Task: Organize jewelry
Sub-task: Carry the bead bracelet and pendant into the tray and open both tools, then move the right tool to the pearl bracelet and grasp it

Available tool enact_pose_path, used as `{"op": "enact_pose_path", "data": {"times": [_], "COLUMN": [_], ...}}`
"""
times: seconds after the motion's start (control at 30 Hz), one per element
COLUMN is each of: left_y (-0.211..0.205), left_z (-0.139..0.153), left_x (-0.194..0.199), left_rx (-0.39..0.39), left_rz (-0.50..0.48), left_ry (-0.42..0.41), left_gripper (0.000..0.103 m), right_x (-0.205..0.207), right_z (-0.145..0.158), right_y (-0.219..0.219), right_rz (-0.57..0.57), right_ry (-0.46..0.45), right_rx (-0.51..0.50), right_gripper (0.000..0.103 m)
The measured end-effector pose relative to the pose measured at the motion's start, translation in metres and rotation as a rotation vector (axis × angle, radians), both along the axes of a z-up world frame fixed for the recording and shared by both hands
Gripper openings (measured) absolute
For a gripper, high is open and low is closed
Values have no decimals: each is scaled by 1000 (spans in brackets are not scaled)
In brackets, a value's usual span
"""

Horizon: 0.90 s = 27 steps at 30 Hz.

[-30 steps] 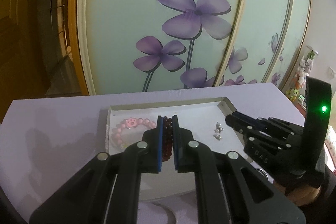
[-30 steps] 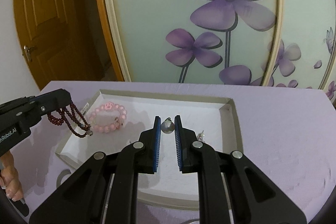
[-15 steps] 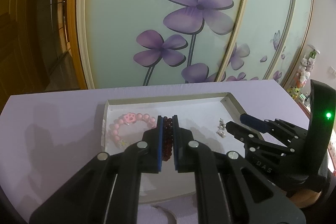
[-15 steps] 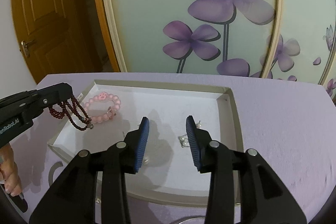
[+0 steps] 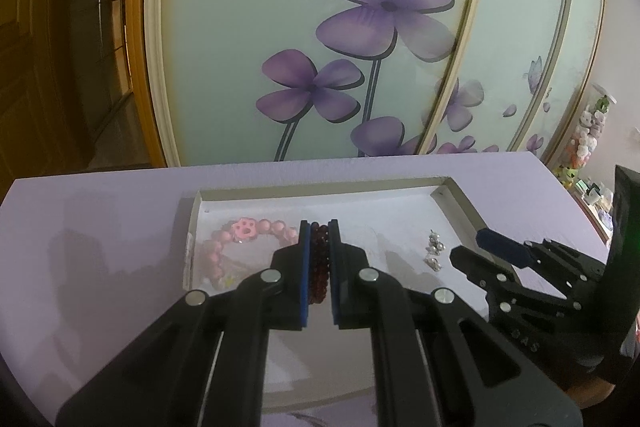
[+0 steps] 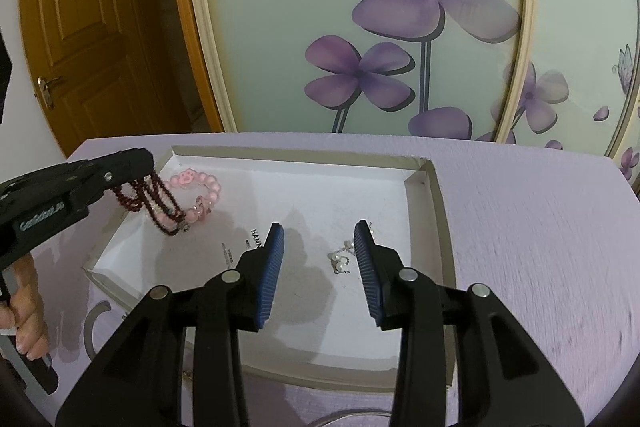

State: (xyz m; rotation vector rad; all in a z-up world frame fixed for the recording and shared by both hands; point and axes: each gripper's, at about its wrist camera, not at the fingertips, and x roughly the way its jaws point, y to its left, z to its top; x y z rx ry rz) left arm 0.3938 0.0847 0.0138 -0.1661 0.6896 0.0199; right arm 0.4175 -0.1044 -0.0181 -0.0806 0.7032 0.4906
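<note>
Purple flowers cover the sliding panels (image 6: 400, 27) behind the lilac table (image 6: 520, 227) where my white tray (image 6: 424, 183) sits. My left gripper (image 5: 319, 259) pinches the dark red bead bracelet (image 6: 156, 203), hanging over the tray's left end beside the pink bracelet (image 6: 200, 187). My right gripper (image 6: 320, 267) stands partly open and empty, the earrings (image 6: 340, 261) lying near the tray's right edge.

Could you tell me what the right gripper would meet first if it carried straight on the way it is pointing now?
Probably the white floor of the tray. The right gripper is open and angled down over a bare patch, with the small silver earrings lying just inside its right finger. Depth is hard to judge, so it might clip those.
</note>
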Motion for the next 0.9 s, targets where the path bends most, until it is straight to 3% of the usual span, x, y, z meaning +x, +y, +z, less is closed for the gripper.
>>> {"op": "enact_pose_path", "data": {"times": [0.23, 0.3, 0.33, 0.67, 0.9], "left_y": [2, 3, 4, 13, 15], "left_z": [-8, -8, -8, 8, 13], "left_x": [8, 6, 4, -32, -70], "left_rx": [1, 5, 11, 72, 108], "left_rz": [16, 24, 32, 95, 123], "left_ry": [18, 17, 12, -31, -40], "left_gripper": [12, 36, 40, 68, 79], "right_x": [-1, -1, -2, -22, -51], "right_z": [-2, -2, -1, 6, 13], "right_y": [-4, -5, -6, -18, -33], "right_rz": [-3, -5, -7, -14, -27], "right_ry": [5, 5, 5, -7, -10], "right_rx": [-1, 0, 0, 7, 26], "right_gripper": [38, 38, 38, 38, 38]}}
